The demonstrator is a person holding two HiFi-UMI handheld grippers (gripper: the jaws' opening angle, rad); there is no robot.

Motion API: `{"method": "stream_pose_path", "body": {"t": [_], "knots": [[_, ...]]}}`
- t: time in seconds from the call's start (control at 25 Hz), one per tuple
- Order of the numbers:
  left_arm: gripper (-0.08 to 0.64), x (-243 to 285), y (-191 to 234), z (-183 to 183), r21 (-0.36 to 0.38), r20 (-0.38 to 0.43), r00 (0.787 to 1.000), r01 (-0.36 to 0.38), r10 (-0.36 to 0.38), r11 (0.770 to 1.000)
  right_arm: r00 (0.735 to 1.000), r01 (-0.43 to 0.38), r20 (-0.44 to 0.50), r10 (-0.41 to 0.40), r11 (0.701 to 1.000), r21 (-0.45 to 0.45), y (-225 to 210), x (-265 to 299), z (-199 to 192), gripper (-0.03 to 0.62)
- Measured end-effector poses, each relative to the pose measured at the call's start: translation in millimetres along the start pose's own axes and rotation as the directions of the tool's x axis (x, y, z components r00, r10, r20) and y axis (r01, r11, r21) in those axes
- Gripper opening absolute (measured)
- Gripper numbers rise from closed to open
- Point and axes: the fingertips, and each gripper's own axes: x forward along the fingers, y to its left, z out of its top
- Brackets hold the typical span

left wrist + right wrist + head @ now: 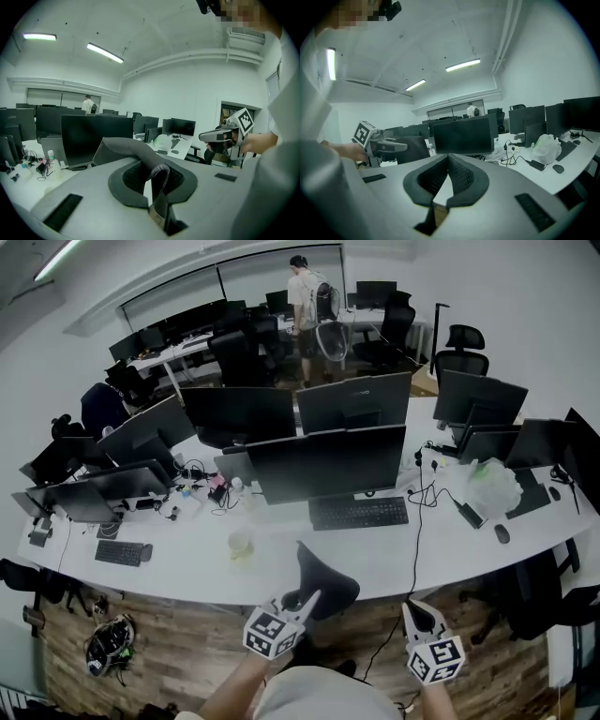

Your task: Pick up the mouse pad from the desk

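The mouse pad (328, 582) is a dark, floppy sheet held in the air in front of the white desk (375, 559), over its near edge. My left gripper (309, 598) is shut on one edge of it. In the left gripper view the pad (119, 145) rises from the closed jaws (159, 171) and bends over to the left. My right gripper (414, 610) hangs to the right of the pad, apart from it. Its jaws (447, 161) meet at the tips with nothing between them. Each gripper shows in the other's view: right gripper (225, 136), left gripper (386, 146).
The curved desk carries several dark monitors (328, 460), a keyboard (359, 513), a mouse (502, 533), a white plastic bag (492, 486), a pale cup (241, 543) and loose cables (417, 521). A person (305, 296) stands at the far desks. Wood floor (187, 643) lies below me.
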Motion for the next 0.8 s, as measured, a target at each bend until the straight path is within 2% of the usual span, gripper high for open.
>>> {"method": "stream_pose_path", "body": {"t": [0.24,0.52,0.8], "knots": [[0.044,-32,17,7,0.023,0.017,1.000,0.000,-0.001,1.000,1.000,0.002,0.014,-0.001,0.999,-0.048,27,13,9,0.011],[0.046,-62,40,20,0.048,0.049,0.998,0.045,-0.047,0.998,0.999,0.038,0.021,-0.037,0.995,-0.089,63,28,19,0.011],[0.046,-87,56,23,0.067,0.071,0.995,0.067,-0.072,0.995,0.997,0.066,0.048,-0.063,0.995,-0.069,87,29,23,0.011]]}}
